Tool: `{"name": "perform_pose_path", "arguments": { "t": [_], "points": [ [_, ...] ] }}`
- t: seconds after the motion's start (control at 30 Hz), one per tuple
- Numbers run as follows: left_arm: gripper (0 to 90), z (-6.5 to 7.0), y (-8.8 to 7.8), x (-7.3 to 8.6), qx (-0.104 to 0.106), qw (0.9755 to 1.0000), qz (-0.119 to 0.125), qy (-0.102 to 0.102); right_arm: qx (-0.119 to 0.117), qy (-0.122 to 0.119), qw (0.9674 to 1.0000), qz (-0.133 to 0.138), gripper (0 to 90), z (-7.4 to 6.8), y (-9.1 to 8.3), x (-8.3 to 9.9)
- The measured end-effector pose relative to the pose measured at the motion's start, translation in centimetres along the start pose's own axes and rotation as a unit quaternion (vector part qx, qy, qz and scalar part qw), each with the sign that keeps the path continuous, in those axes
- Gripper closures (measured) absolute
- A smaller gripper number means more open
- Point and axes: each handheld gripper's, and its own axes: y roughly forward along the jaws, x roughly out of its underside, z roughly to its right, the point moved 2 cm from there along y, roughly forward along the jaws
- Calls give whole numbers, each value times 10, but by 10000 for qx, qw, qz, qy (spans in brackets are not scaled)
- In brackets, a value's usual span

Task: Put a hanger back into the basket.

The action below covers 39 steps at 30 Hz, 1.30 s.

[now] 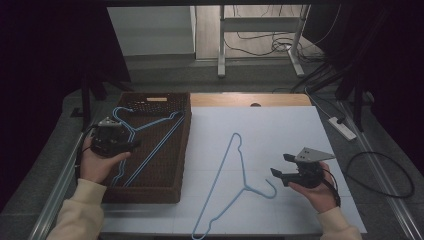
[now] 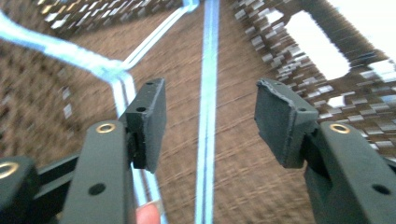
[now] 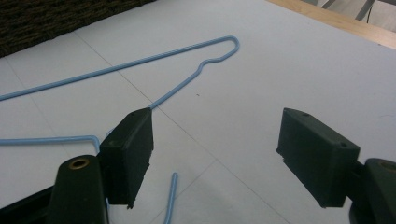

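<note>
We are working at putting blue wire hangers into the woven basket (image 1: 182, 150), which is sitting left of centre in the high view, on the left part of the table (image 1: 280, 130). Hangers in the basket (image 1: 150, 145) are already lying on its brown floor, long wires running diagonally.

Our left claw (image 1: 131, 145) is hovering over the basket's left side. In the left gripper view its jaws are standing wide apart, with one hanger wire (image 2: 207, 112) running up the middle of the frame between the pads but touching neither. We are judging that this drop-off step is finishing: the wire is lying flat on the weave and the claw is gripping nothing.

One more hanger on the table (image 1: 225, 175) is stretching from the lower centre of the high view up toward the middle, its hook curling at the lower right of the wire frame. Our right claw (image 1: 281, 165) is waiting just right of that hook, jaws spread and holding nothing; in the right gripper view the hook's tip (image 3: 172, 196) is lying near the lower centre, between the jaws but clear of them.

Next, we are expecting to lower the right claw onto the hanger's neck or hook, close on the thin wire squarely so it is not slipping, then lift and carry it left over the basket rim.
</note>
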Motion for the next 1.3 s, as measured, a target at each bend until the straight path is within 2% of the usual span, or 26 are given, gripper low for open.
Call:
{"name": "perform_pose_path", "arguments": {
  "t": [0.1, 0.2, 0.3, 0.5, 0.57, 0.63, 0.87, 1.0, 1.3],
  "points": [
    [401, 15, -9, -4, 179, 9994, 169, 226, -1, 1, 10000, -5, 276, 0, 0, 0],
    [393, 31, -21, -7, 365, 9976, 431, 401, 2, -1, 10000, 0, 276, 0, 0, 0],
    [388, 47, -28, -7, 460, 9958, 576, 550, 0, 9, 10000, 2, 276, 0, -1, 0],
    [375, 76, -26, 1, 685, 9916, 727, 823, 11, 23, 10000, 29, 276, 1, -2, 0],
    [372, 80, -26, 2, 731, 9909, 738, 854, 14, 30, 10000, 28, 276, 1, -2, 0],
    [371, 89, -23, 7, 879, 9894, 752, 879, 19, 31, 10000, 27, 276, 1, -2, 0],
    [371, 100, -18, 17, 968, 9880, 864, 835, 17, 27, 10000, 47, 277, 1, -3, 0],
    [370, 104, -16, 24, 1007, 9879, 799, 864, 19, 12, 10000, 69, 278, 1, -4, -1],
    [356, 106, -14, 27, 990, 9879, 786, 899, 9, 2, 10000, 64, 278, 0, -5, -2]
  ]
}}
